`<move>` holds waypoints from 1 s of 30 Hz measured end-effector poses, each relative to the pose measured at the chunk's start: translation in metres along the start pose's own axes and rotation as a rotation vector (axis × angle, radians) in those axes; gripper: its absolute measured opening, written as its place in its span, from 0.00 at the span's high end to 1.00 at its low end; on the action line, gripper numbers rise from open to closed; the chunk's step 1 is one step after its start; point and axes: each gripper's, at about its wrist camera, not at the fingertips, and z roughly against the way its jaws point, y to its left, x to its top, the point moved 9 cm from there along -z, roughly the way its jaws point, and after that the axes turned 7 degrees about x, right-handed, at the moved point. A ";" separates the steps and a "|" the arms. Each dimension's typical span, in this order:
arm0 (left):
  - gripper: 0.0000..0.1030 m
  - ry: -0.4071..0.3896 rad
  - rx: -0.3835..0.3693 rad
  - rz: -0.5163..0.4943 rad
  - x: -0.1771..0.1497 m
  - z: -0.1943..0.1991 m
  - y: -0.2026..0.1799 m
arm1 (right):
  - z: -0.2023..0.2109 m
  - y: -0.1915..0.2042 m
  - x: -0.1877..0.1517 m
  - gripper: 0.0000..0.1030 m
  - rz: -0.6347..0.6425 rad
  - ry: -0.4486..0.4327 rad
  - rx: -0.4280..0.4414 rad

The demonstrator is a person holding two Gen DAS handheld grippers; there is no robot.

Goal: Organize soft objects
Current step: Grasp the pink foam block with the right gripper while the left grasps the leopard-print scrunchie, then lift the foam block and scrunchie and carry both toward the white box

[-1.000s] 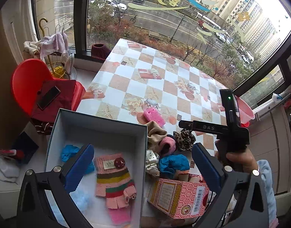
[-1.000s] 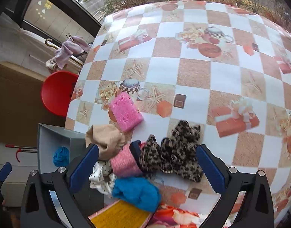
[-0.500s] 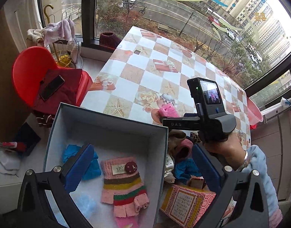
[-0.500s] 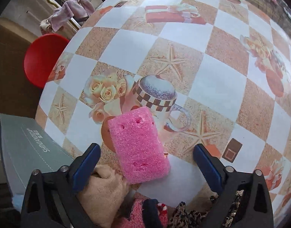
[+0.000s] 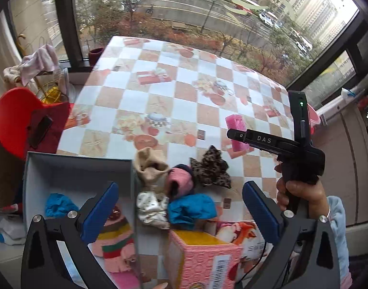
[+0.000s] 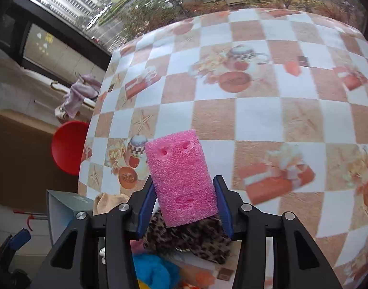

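Right claw [image 6: 185, 200] closing, pinching pink sponge [image 6: 181, 178]; left claw [image 5: 181, 212] wide open, empty, above socks [image 5: 160, 187]; box [image 5: 78, 168] beside.

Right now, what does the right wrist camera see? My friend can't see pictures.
The right tongs are closing around a pink sponge block, their blue pads at its sides. It is above a checkered tablecloth, with a leopard-print scrunchie and something blue and fuzzy beneath.
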 end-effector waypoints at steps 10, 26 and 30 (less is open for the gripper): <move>0.00 0.200 0.078 -0.205 0.007 -0.080 -0.141 | 0.106 -0.100 -0.058 0.53 -0.226 -0.147 0.039; 0.36 0.508 0.340 -0.343 -0.035 -0.215 -0.148 | 0.134 -0.115 -0.105 0.52 -0.285 -0.177 0.176; 0.77 0.523 0.362 -0.345 -0.041 -0.219 -0.139 | 0.139 -0.115 -0.106 0.52 -0.285 -0.192 0.181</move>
